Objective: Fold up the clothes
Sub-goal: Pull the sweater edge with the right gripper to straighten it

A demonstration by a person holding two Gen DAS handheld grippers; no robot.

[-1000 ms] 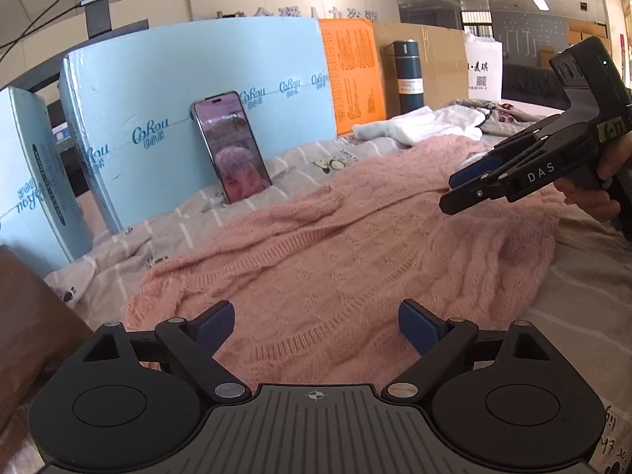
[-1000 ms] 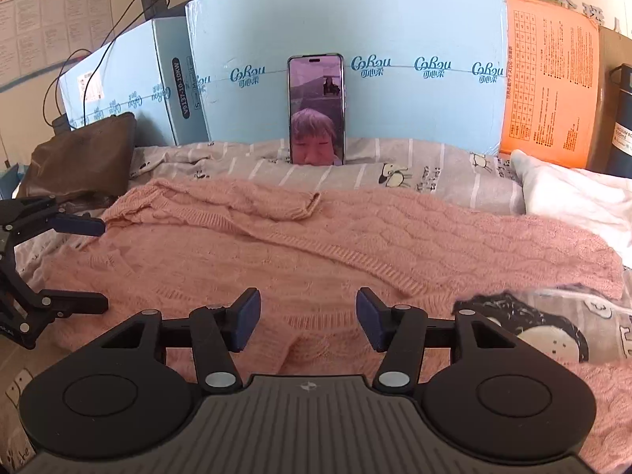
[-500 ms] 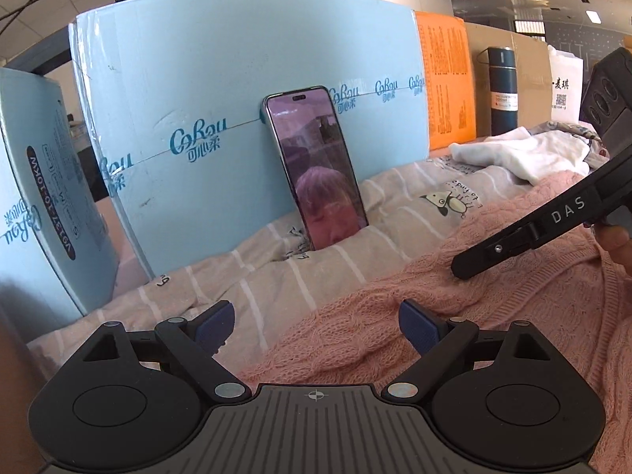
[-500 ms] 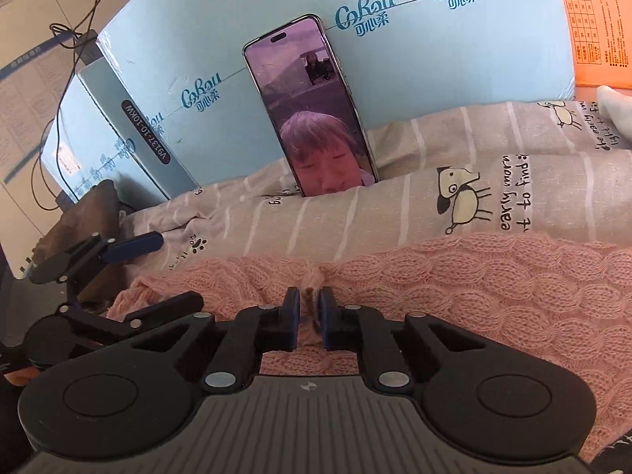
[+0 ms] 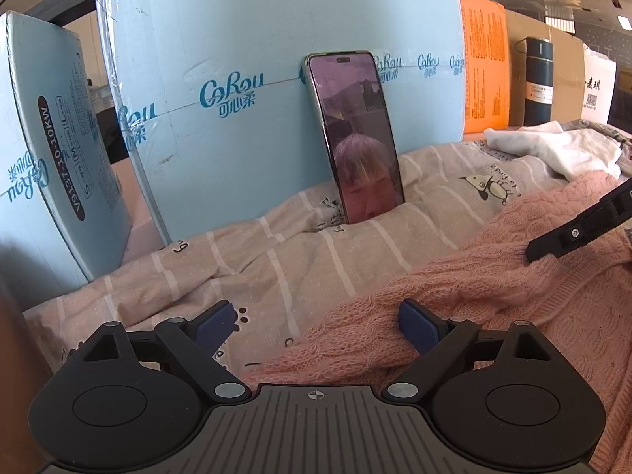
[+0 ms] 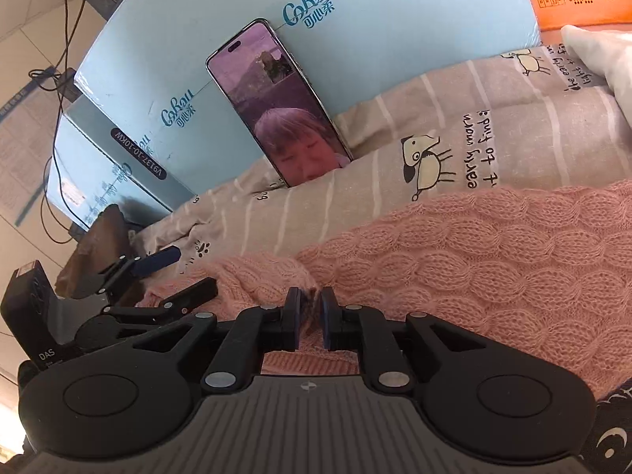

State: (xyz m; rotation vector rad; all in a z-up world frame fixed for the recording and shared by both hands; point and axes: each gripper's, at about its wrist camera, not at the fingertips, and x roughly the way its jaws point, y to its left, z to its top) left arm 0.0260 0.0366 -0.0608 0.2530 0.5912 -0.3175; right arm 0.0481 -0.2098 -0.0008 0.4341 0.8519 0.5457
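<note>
A pink cable-knit sweater (image 5: 513,296) (image 6: 474,256) lies spread on the striped cartoon-print bedding (image 5: 296,260). My right gripper (image 6: 310,304) sits at the sweater's far edge with a fold of pink knit pinched between its pads, its jaws opening slightly. One finger (image 5: 568,237) of it shows at the right of the left wrist view, resting on the knit. My left gripper (image 5: 316,320) (image 6: 185,276) stands wide open over the sweater's far left corner. Its right pad touches the knit and its left pad is over the bedding.
A phone (image 5: 355,134) (image 6: 280,106) with a lit screen leans on large light-blue boxes (image 5: 237,79) behind the bedding. An orange box (image 5: 484,67), a dark flask (image 5: 537,79) and a white cloth (image 5: 553,146) are at the back right. A brown bag (image 6: 98,237) lies at the left.
Both grippers moved forward to the sweater's far edge near the phone. The right gripper rolled and its jaws went from open to closed on the pink knit. The left stayed wide open.
</note>
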